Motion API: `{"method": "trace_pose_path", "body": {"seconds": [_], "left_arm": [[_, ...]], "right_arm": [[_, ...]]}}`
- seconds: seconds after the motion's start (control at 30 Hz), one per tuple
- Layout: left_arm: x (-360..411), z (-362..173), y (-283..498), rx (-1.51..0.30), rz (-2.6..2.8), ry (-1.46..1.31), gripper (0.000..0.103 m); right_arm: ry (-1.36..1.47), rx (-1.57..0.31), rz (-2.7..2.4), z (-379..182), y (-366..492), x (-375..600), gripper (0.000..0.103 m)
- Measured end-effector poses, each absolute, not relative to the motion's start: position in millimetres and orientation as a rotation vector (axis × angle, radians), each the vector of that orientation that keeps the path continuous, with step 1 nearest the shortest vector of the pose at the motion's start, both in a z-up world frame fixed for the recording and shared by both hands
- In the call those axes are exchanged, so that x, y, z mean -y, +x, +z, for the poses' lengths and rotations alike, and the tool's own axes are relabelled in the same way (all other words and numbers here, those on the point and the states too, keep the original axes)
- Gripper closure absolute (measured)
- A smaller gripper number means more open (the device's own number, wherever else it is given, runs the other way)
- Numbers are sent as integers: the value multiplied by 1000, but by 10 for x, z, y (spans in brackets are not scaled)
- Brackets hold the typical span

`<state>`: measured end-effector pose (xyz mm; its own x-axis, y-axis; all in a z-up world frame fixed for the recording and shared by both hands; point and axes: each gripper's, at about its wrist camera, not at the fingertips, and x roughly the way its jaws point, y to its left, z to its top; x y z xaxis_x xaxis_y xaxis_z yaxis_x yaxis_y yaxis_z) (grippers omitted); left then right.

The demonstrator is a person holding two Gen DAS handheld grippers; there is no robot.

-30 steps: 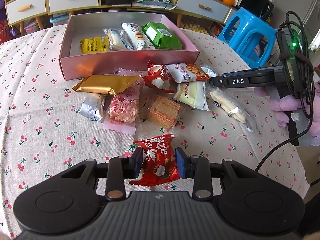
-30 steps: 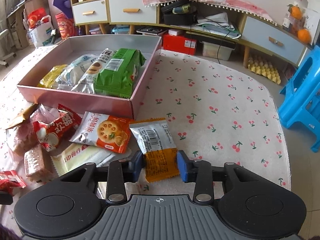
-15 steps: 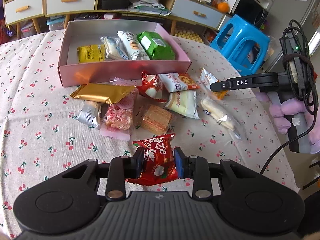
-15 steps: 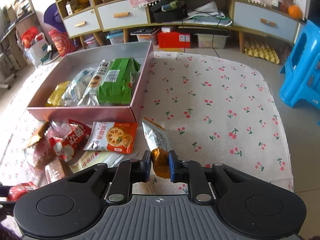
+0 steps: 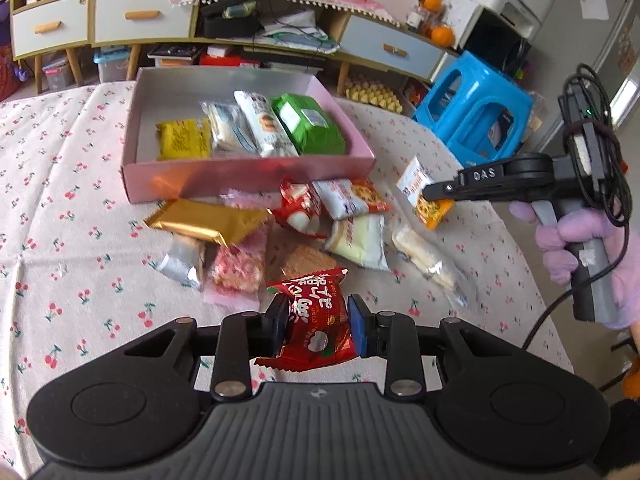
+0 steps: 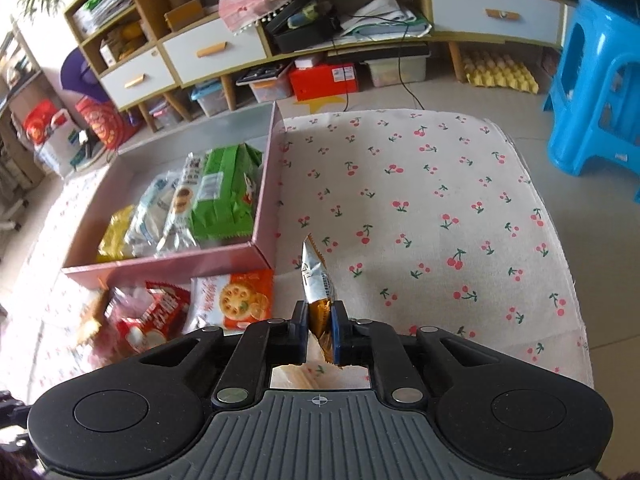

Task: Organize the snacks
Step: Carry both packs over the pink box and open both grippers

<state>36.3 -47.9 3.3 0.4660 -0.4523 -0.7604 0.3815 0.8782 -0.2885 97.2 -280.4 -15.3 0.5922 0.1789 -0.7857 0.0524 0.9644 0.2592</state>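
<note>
Left gripper (image 5: 318, 322) clamped on red packet (image 5: 316, 320); right gripper (image 6: 320, 330) pinching orange packet (image 6: 318, 292), both raised above cloth (image 6: 420, 208) near pink box (image 5: 248, 174).

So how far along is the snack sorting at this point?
Partway. Four packets already lie in the pink box, among them the green packet and the yellow packet. In hand: the left gripper pinches a red packet, and the right gripper holds an orange-and-silver packet off the table. About eight snacks remain loose in front of the box, including the gold bar.
</note>
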Motion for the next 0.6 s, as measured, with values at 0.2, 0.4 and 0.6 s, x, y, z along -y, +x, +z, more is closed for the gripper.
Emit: {"method": "trace_pose_path", "body": {"seconds": [0.2,0.4,0.6], "left_arm": [[340,160,480,-912,-469,-136,74],[268,302,757,-858,-412,-123,74],[242,309,1186,-795,-357,-26,74]], "right_arm": [[357,-900,104,56,984,2745,93],[439,-874,167,199,1102,2540,93],[466,-880,240,255,1297,2232,93]]}}
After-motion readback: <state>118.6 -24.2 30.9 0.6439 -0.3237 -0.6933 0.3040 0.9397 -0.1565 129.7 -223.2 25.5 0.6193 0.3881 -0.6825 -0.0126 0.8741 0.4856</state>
